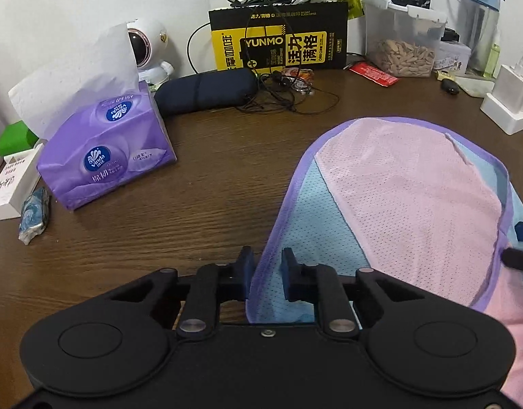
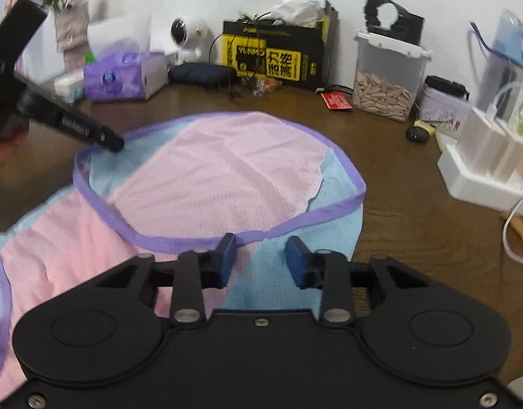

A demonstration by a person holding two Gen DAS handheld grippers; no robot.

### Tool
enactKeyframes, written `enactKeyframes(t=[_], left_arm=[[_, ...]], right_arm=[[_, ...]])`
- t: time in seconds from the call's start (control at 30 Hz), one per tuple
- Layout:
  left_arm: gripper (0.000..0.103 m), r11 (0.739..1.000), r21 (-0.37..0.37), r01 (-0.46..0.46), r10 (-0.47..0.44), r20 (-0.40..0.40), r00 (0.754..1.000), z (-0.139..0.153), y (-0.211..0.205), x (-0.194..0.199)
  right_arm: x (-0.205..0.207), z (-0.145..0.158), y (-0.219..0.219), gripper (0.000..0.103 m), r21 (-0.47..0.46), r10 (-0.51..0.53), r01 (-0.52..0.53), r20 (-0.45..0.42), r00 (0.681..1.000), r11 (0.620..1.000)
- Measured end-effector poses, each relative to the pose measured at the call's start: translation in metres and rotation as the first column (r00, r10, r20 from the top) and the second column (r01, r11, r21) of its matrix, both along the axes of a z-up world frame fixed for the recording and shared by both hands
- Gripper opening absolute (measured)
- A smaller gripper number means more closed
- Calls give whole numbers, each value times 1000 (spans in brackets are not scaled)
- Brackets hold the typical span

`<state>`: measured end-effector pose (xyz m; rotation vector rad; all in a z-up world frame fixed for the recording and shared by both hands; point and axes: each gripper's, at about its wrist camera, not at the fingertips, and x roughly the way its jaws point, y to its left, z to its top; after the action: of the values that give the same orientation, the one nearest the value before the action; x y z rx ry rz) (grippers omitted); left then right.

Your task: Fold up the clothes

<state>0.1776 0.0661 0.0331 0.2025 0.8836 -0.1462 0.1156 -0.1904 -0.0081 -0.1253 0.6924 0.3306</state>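
Note:
A mesh garment in pink and light blue with a purple hem [image 1: 408, 184] [image 2: 227, 177] lies spread on the brown table [image 1: 200, 204]. My left gripper [image 1: 267, 272] stands at its left edge. The purple hem [image 1: 265, 272] runs up between the two blue pads, a narrow gap remains, and I see no firm pinch. In the right wrist view, a left gripper fingertip [image 2: 115, 143] rests at the hem's far left corner. My right gripper [image 2: 260, 259] hovers over the garment's near right part with its fingers wide apart and cloth under them, nothing pinched. It also shows at the left wrist view's right edge [image 1: 519, 245].
Along the back wall stand a purple tissue pack [image 1: 104, 163], a white camera toy [image 1: 147, 44], a dark pouch [image 1: 207, 90], tangled cables [image 1: 288, 95], a yellow-black box [image 1: 278, 44] and a clear container [image 1: 403, 47]. A white charger stand [image 2: 479, 167] sits at the right.

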Motion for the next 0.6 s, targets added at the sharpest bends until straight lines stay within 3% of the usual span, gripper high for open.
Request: enactKeyframes(t=[0.2, 0.37, 0.43, 0.5, 0.53, 0.57, 0.6], left_arm=[[18, 999, 32, 20, -20, 7, 1000, 0, -3, 1], [19, 1000, 22, -6, 5, 20, 1000, 4, -2, 2], [19, 1000, -7, -28, 29, 57, 998, 12, 3, -7], [24, 999, -28, -19, 21, 97, 995, 24, 10, -27], [35, 999, -39, 1, 3, 116, 993, 30, 15, -40], [49, 999, -49, 21, -14, 133, 991, 35, 19, -55], [54, 998, -51, 41, -33, 146, 989, 36, 22, -67]], right_arm=[[0, 9, -27, 5, 51, -124, 121, 62, 990, 991], [12, 4, -39, 6, 58, -150, 148, 40, 988, 987], [13, 3, -39, 14, 49, -145, 143, 34, 989, 989], [-5, 11, -39, 34, 35, -122, 119, 70, 990, 992], [-17, 17, -40, 40, 27, -107, 105, 95, 990, 994], [-31, 23, -41, 53, 20, -92, 90, 120, 989, 996], [-48, 27, -41, 62, 21, -73, 71, 140, 987, 997]])
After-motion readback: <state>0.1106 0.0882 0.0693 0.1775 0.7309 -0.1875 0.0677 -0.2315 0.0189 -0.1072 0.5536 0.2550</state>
